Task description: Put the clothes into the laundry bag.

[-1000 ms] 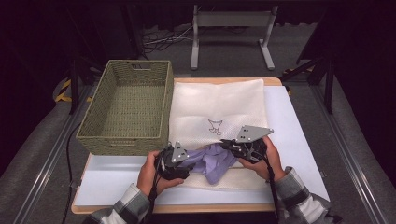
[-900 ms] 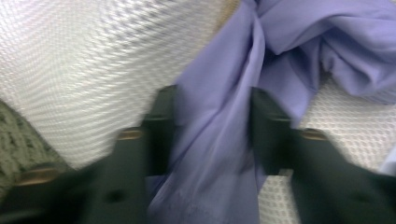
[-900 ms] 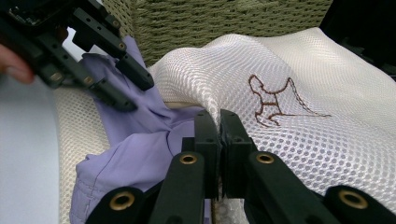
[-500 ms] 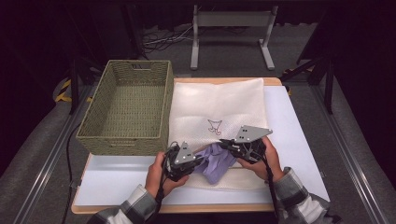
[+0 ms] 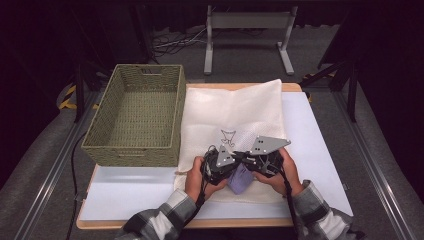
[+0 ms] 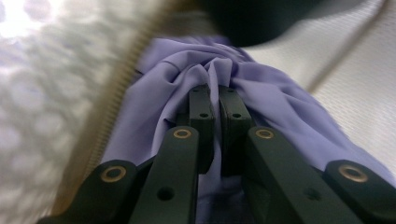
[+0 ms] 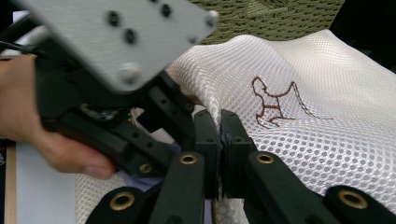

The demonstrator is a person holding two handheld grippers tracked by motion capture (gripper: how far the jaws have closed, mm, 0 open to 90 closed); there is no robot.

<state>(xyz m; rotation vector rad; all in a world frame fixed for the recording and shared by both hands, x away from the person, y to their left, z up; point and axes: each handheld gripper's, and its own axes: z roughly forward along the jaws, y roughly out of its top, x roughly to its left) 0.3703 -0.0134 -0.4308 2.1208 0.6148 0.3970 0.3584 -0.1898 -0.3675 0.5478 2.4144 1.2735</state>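
Observation:
A white mesh bag (image 5: pixel 235 110) with a small brown embroidered figure (image 7: pixel 275 100) lies flat on the table. At its near end is a bunched purple cloth (image 5: pixel 240 178). My left gripper (image 6: pixel 218 93) is shut on a fold of the purple cloth (image 6: pixel 280 107), beside the bag's zipper edge (image 6: pixel 116 102). My right gripper (image 7: pixel 219 119) is shut on the mesh bag's (image 7: pixel 299 116) lifted edge. In the high view the left gripper (image 5: pixel 227 167) and right gripper (image 5: pixel 250 162) sit close together over the cloth. The left gripper's grey plate (image 7: pixel 121 32) looms near in the right gripper view.
A green woven basket (image 5: pixel 132 112) stands on the table's left, touching the bag's left side. The white table board (image 5: pixel 130 192) shows bare in front of the basket. A metal stand (image 5: pixel 247 35) is on the floor beyond the table.
My left gripper has moved right, toward the right gripper, carrying the purple cloth with it. Less of the cloth shows now. The right gripper has stayed put.

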